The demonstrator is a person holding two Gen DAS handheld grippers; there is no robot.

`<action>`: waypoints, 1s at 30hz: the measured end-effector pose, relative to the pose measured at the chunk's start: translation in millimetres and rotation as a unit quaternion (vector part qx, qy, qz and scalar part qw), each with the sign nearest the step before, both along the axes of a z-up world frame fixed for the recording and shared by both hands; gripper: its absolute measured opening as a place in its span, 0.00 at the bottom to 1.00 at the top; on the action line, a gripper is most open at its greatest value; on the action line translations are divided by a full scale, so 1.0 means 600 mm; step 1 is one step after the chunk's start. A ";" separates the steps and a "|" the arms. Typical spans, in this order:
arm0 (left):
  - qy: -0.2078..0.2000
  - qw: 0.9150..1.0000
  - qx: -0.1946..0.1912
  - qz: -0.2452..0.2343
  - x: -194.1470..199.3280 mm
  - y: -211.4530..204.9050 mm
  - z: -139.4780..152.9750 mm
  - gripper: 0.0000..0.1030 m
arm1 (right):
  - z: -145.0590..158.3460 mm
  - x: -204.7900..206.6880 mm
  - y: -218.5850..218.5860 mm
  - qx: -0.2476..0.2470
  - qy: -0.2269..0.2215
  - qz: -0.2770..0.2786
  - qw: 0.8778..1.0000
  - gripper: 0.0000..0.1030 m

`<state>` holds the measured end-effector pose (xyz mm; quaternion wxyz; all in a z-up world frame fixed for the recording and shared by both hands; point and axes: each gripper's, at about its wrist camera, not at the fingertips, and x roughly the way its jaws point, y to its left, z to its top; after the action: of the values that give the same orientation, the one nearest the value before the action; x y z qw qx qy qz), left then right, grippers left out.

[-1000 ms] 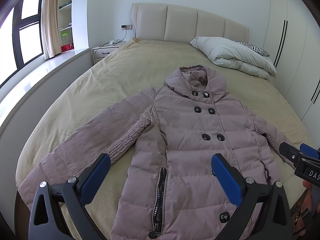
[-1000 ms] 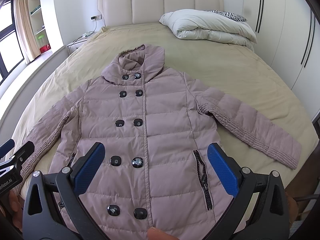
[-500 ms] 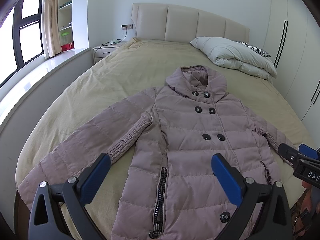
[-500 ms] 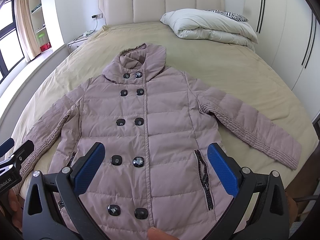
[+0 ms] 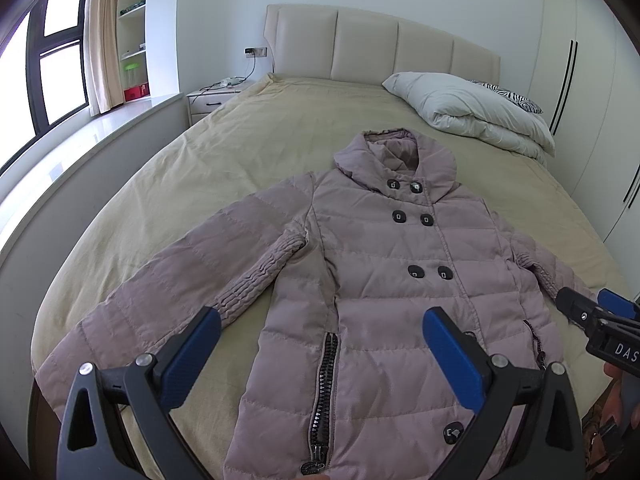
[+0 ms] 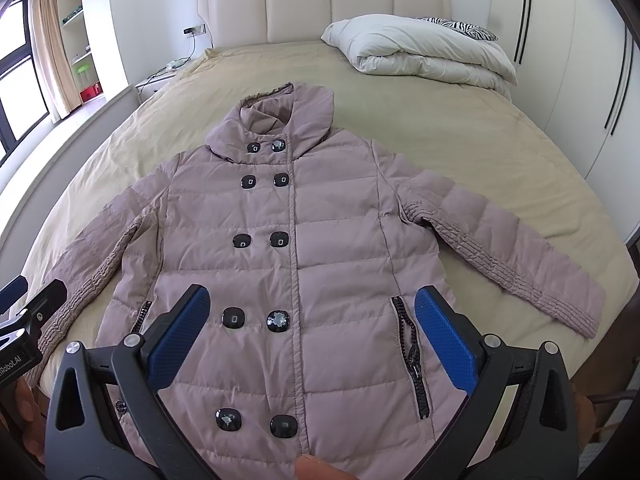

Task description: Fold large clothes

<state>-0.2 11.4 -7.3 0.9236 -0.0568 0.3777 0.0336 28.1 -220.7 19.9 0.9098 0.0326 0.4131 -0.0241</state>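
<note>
Jacket (image 6: 320, 264): one, front up with both sleeves spread, flat on one bed (image 6: 500, 152), hem nearest two grippers. Left gripper (image 5: 320, 332) and right gripper (image 6: 312, 308) hover above the hem, jaws wide apart, holding nothing. One duvet (image 6: 420, 52) lies beyond.

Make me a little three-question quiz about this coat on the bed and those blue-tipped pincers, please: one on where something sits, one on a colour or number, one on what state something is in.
1. Where does the folded white duvet lie?
A. by the headboard
B. on the coat
C. on the floor

2. What colour are the coat's buttons?
A. white
B. black
C. red

3. How are the right gripper and left gripper?
A. both shut on a sleeve
B. one holds the collar
C. both open, holding nothing

Answers: 1 A, it lies at the bed's far end. 2 B, dark glossy pairs line the front. 3 C, wide gaps separate the pads.
</note>
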 end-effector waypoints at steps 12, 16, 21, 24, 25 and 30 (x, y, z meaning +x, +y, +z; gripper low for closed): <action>-0.003 0.996 -0.091 -0.012 -0.025 0.037 -0.037 1.00 | -0.017 -0.022 -0.031 0.201 -0.060 0.067 0.975 1.00; -0.039 0.990 -0.137 0.010 -0.054 0.093 -0.058 1.00 | -0.072 -0.005 -0.035 0.278 0.008 0.087 0.957 1.00; -0.026 0.984 -0.160 0.068 -0.092 0.184 -0.084 1.00 | -0.117 0.006 -0.017 0.390 0.029 0.117 0.913 1.00; -0.024 0.932 -0.335 0.137 -0.138 0.287 -0.137 1.00 | -0.118 0.012 0.011 0.407 0.013 0.130 0.904 1.00; -0.047 0.907 -0.383 0.172 -0.164 0.317 -0.158 1.00 | -0.115 0.016 0.025 0.401 0.016 0.139 0.905 1.00; -0.100 0.821 -0.463 0.319 -0.257 0.401 -0.249 0.99 | -0.112 0.026 0.093 0.370 0.047 0.170 0.912 1.00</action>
<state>-154.1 252.2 -156.9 0.7591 -0.5980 0.2150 0.1413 43.9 -164.8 -47.4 0.8024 0.2949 0.4342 0.2842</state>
